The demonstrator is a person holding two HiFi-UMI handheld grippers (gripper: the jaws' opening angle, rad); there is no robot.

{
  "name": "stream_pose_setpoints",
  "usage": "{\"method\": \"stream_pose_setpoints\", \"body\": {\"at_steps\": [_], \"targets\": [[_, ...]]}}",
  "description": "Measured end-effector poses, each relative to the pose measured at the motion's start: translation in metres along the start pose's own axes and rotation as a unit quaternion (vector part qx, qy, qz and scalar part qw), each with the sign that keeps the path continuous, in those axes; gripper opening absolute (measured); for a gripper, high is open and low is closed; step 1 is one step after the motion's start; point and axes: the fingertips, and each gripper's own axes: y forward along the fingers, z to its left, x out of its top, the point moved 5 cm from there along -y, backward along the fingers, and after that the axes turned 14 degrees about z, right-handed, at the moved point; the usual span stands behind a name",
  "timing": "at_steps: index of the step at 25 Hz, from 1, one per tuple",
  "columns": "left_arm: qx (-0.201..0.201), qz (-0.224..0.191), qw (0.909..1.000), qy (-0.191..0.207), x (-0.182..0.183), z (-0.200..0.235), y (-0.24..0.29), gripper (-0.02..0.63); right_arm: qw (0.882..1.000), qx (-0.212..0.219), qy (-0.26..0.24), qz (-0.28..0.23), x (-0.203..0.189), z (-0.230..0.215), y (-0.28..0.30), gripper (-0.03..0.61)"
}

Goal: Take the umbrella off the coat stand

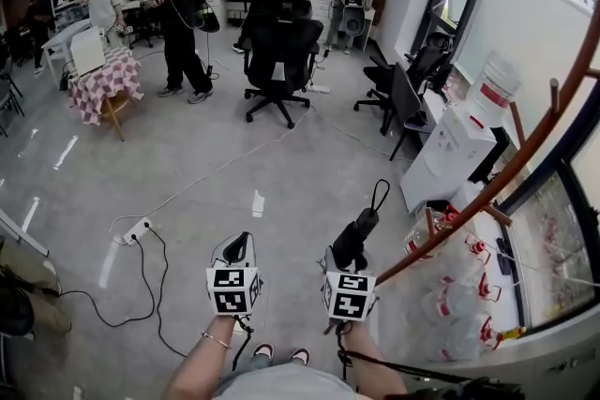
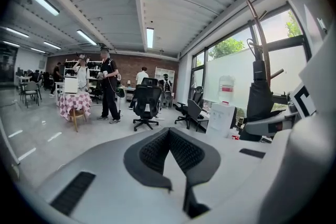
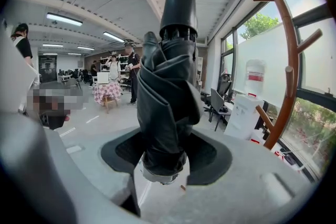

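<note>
Against the window wall stands the coat stand [image 3: 292,60], its curved brown pole and short pegs showing nothing hung on them as far as they are in view. Left of it, and clear of every peg, is the black folded umbrella [image 3: 168,97], upright and not touching the stand in either the head view or the right gripper view. The right gripper [image 3: 164,162] has its jaws set wide around the lower end of the folded canopy, the fabric bunched between the pads, and it carries the umbrella alone. The left gripper [image 2: 168,152] is held beside it, jaws drawn together with nothing between them, and takes no part in the hold. The umbrella's strap loop [image 1: 378,194] stands free at the top, hooked over nothing. Assessment: the removal itself appears complete; at most what remains is to carry the umbrella further from the stand, keeping the loop away from the pegs.
</note>
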Motion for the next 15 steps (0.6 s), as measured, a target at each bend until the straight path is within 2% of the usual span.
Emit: {"method": "stream_pose_setpoints", "body": {"at_steps": [15], "targets": [[0.013, 0.006, 0.9999, -0.009, -0.006, 0.008, -0.004, 0.005, 0.999, 0.028, -0.015, -0.001, 0.007, 0.016, 0.002, 0.229]]}}
